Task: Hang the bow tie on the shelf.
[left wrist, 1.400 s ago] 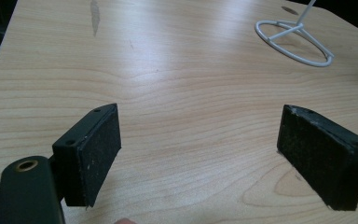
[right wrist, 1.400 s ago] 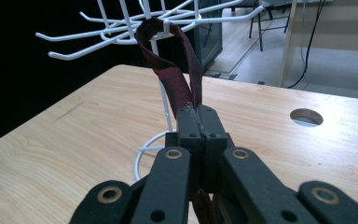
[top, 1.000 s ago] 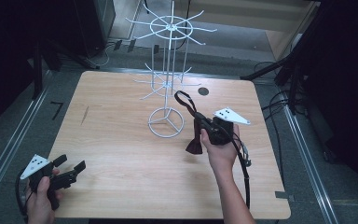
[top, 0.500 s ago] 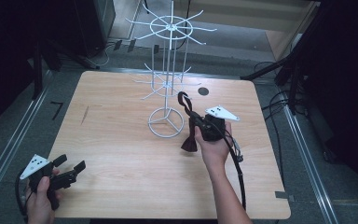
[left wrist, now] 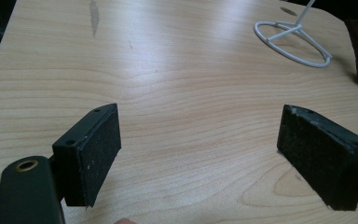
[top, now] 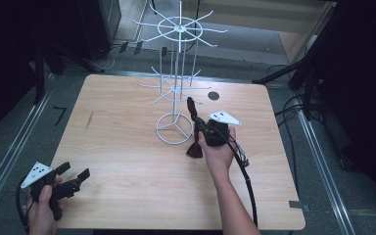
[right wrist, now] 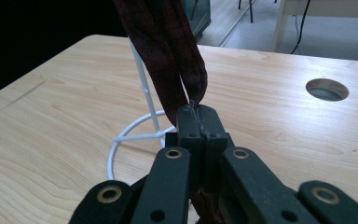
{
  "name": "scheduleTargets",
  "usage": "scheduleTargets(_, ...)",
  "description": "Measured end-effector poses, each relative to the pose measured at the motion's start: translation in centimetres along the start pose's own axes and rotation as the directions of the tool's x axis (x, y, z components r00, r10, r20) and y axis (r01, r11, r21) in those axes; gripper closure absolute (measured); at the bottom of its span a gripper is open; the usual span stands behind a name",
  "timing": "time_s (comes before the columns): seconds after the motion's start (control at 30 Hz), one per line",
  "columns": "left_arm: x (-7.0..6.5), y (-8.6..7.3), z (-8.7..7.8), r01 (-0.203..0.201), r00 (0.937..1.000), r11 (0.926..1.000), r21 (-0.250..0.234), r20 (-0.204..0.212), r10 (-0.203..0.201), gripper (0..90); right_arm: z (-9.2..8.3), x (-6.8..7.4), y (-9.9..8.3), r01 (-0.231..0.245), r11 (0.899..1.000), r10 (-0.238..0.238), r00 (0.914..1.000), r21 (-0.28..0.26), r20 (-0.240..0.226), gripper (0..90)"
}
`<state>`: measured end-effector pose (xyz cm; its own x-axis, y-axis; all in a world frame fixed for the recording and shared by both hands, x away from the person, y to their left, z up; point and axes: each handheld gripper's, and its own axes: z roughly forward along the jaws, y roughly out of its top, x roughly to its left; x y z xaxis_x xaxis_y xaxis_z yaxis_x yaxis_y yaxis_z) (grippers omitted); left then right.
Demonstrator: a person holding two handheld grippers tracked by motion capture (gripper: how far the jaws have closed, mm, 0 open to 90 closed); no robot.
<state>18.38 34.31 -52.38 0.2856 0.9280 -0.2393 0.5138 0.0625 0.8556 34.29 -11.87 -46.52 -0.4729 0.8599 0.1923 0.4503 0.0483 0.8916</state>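
- Dark red cloth strip (top: 194,128), maybe a ribbon or a tie, is clamped in my right gripper (top: 201,128); the jaws are pressed together on it.
- From the right gripper view, the cloth (right wrist: 168,56) rises as a folded loop above the closed jaws.
- From above, one end of the strip hangs down and reaches the wooden table (top: 127,161), just beside the ring base of the white wire rack (top: 175,128).
- My right hand (top: 220,154) holds the gripper near this rack, right of its base.
- My left gripper (top: 71,180) is at the near left corner, well apart; its jaws stand wide apart over bare wood with nothing between them.
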Motion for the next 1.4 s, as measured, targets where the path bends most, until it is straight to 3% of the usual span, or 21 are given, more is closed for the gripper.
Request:
scheduleTargets(0.13, 0.0, 0.0, 0.0, 0.0, 1.0, 1.0, -0.001, -0.001, 0.0, 14.4, 0.2, 0.1, -0.2, 0.001, 1.0, -0.001, 0.9998, -0.009, 0.019, 89.7)
scheduleTargets(0.27, 0.0, 0.0, 0.0, 0.002, 1.0, 1.0, -0.002, -0.001, -0.002, 14.4, 0.1, -0.3, -0.3, -0.03, 0.999, 0.03, 0.9996, -0.022, 0.002, 81.4)
scheduleTargets(0.5, 0.0, 0.0, 0.0, 0.002, 1.0, 1.0, -0.001, -0.001, -0.002, 14.4, -0.7, -0.6, -0.3, -0.018, 1.0, 0.017, 0.999, -0.012, -0.042, 46.5)
scheduleTargets(0.7, 0.0, 0.0, 0.0, 0.002, 1.0, 1.0, 0.0, -0.002, -0.002, 14.4, -1.9, -1.1, -0.1, -0.017, 1.0, 0.017, 0.999, 0.007, -0.042, 28.4)
scheduleTargets(0.9, 0.0, 0.0, 0.0, 0.0, 1.0, 1.0, 0.0, -0.003, 0.0, 14.4, -3.1, -1.7, -0.2, -0.009, 1.0, 0.01, 0.9989, 0.018, -0.047, 22.6)
scheduleTargets(1.4, 0.0, 0.0, 0.0, 0.0, 1.0, 1.0, 0.002, -0.004, 0.0, 14.4, -5.8, -3.2, -1.7, -0.017, 1.0, 0.017, 0.9994, 0.023, -0.03, 18.5)
